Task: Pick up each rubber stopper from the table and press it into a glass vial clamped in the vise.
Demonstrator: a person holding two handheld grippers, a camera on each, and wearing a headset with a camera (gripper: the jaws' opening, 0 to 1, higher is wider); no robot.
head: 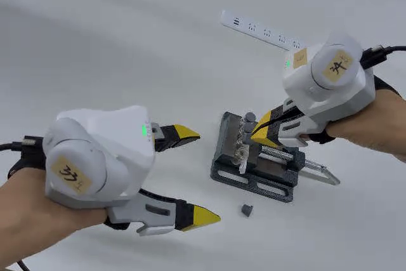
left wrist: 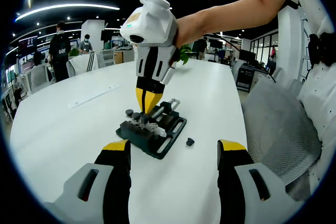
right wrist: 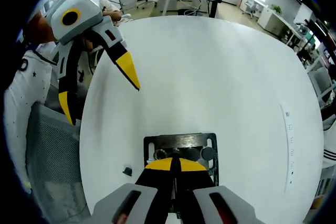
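Note:
A dark vise (head: pixel 254 182) stands mid-table and clamps small glass vials; one vial carries a grey stopper (head: pixel 250 118). My right gripper (head: pixel 259 136) points down at the vise top with its yellow-tipped jaws shut, tips right beside that stoppered vial. In the right gripper view the shut gripper (right wrist: pixel 175 165) covers the middle of the vise (right wrist: pixel 152 142), and a capped vial (right wrist: pixel 208 153) shows to its right. One loose rubber stopper (head: pixel 247 209) lies on the table in front of the vise. My left gripper (head: pixel 196 174) hovers open to the left, holding nothing.
A white power strip (head: pixel 263 30) lies on the far side of the white table (head: pixel 127 42). The vise's handle (head: pixel 320 172) sticks out to the right. A grey mesh chair (left wrist: pixel 283 124) stands by the table edge, and people and desks fill the office behind.

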